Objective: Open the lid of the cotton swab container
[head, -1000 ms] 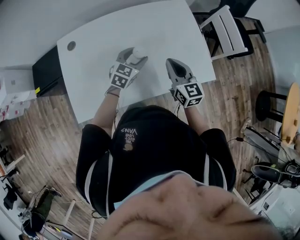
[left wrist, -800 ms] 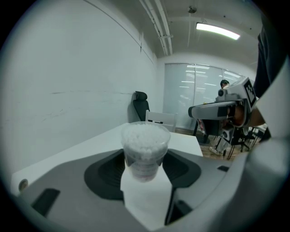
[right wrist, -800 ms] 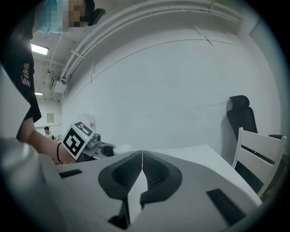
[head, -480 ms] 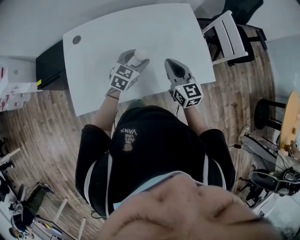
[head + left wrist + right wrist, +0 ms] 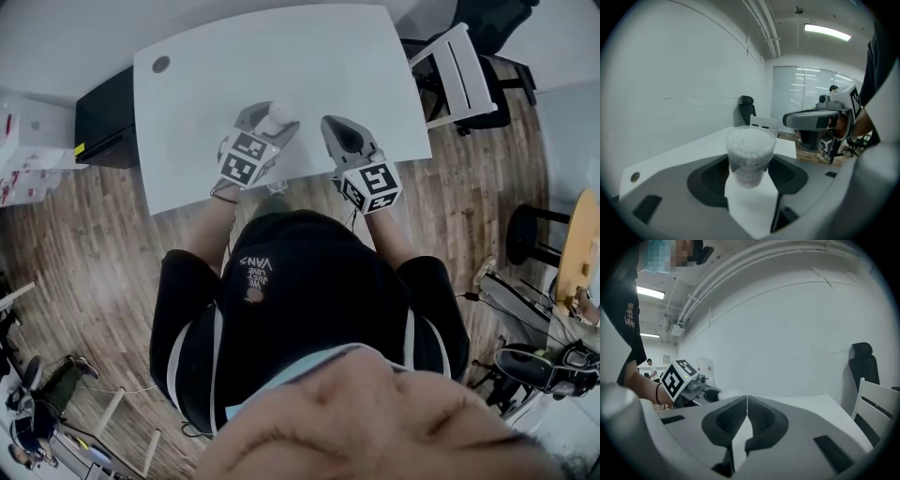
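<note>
The left gripper (image 5: pixel 269 120) clamps the swab container (image 5: pixel 750 151) upright by its body, top left free; the right gripper (image 5: pixel 332 124) at three o'clock is shut, empty and probably ready to pry the lid.

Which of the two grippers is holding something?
The left gripper: its fingers clamp a clear round plastic container of white cotton swabs. The right gripper has its fingers pressed together with nothing between them.

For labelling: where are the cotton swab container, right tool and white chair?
cotton swab container (image 5: pixel 749 161), left gripper view, side wall.
right tool (image 5: pixel 746 401), right gripper view, closed tips.
white chair (image 5: pixel 459 73), head view, slats.
</note>
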`<state>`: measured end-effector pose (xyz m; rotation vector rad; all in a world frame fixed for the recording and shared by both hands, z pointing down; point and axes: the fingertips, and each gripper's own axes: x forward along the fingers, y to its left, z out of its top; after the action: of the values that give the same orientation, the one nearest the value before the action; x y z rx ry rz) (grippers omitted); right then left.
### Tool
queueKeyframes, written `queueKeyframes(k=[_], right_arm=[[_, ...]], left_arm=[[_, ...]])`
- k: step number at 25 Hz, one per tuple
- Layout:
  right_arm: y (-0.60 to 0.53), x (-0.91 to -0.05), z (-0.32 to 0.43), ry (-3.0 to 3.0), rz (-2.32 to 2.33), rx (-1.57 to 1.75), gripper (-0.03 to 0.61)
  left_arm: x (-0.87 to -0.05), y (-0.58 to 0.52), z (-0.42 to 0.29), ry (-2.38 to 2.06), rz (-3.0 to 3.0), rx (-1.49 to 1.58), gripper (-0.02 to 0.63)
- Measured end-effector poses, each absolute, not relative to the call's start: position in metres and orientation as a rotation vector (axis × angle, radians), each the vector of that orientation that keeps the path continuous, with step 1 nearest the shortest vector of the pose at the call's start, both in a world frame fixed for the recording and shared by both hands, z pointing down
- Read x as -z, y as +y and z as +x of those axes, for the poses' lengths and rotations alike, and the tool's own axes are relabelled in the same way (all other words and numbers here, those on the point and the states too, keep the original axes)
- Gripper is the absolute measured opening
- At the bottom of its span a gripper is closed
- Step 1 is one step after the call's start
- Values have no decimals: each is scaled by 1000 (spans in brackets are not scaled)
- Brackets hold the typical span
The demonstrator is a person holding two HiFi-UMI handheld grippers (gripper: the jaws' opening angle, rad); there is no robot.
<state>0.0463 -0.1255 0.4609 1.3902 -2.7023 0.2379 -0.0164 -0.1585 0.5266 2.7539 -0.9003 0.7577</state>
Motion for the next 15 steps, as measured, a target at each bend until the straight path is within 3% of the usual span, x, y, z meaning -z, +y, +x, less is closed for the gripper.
queueKeyframes(k=[15], right_arm=[[-99, -455, 16, -2743, 1191, -141, 14]], left_arm=[[-525, -127, -14, -905, 2759, -751, 265]])
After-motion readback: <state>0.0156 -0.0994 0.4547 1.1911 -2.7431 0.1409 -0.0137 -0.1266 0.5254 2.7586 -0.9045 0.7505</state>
